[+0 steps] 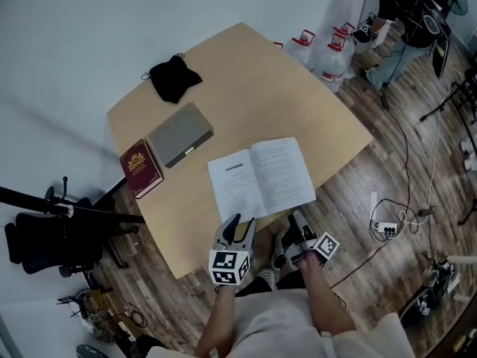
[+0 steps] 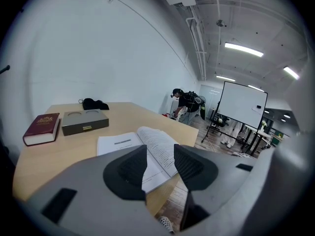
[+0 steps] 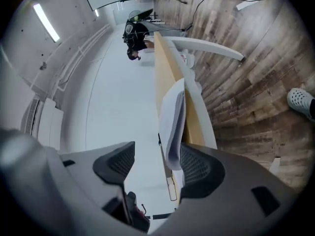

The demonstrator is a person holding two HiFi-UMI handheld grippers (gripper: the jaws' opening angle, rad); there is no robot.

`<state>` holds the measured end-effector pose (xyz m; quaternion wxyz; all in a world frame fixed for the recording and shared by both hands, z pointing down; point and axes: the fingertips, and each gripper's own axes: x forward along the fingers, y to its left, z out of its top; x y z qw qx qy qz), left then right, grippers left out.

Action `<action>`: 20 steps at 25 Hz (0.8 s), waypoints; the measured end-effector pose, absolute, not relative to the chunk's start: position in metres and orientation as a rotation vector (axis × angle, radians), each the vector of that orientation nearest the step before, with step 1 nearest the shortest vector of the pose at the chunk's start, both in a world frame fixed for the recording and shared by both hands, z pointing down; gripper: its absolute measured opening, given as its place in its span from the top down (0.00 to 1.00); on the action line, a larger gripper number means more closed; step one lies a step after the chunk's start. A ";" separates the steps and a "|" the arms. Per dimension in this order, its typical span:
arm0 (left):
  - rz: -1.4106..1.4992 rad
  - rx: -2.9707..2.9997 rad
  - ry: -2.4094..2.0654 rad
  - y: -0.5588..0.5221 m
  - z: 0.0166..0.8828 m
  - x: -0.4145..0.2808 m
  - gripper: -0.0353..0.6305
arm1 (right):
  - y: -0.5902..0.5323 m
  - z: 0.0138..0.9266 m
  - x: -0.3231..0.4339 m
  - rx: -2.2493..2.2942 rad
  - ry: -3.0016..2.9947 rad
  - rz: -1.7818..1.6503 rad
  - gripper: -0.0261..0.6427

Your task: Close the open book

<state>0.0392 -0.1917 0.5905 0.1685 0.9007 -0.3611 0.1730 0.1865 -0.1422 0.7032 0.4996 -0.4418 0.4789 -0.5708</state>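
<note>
The open book lies flat with white printed pages up, near the front edge of the light wooden table. My left gripper hovers just short of the book's near left corner, open and empty. In the left gripper view the book shows beyond the left gripper. My right gripper is rolled onto its side at the table edge by the book's near right corner. In the right gripper view the right gripper is open. The book's page block stands between the jaws, close to one pad.
A dark red book, a grey flat box and a black cloth lie on the table's far left. Water jugs and a person are past the far corner. Cables and a power strip lie on the floor; a black chair stands left.
</note>
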 end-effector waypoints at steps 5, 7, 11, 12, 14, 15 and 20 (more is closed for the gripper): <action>0.513 2.567 -1.021 -0.193 0.591 0.040 0.68 | -0.148 0.712 0.181 -1.079 1.138 -1.400 0.51; 0.524 2.560 -1.018 -0.192 0.593 0.041 0.68 | -0.149 0.712 0.178 -1.077 1.144 -1.411 0.51; 0.544 2.554 -1.012 -0.188 0.600 0.042 0.68 | -0.149 0.716 0.181 -1.088 1.132 -1.420 0.51; 0.551 2.549 -1.015 -0.188 0.603 0.040 0.68 | -0.150 0.717 0.181 -1.091 1.132 -1.424 0.51; 0.565 2.536 -1.027 -0.188 0.608 0.034 0.68 | -0.154 0.720 0.179 -1.094 1.134 -1.434 0.50; 0.570 2.531 -1.033 -0.189 0.610 0.031 0.68 | -0.156 0.721 0.178 -1.091 1.131 -1.439 0.50; 0.565 2.507 -1.080 -0.199 0.609 0.018 0.68 | -0.160 0.728 0.178 -1.082 1.099 -1.464 0.50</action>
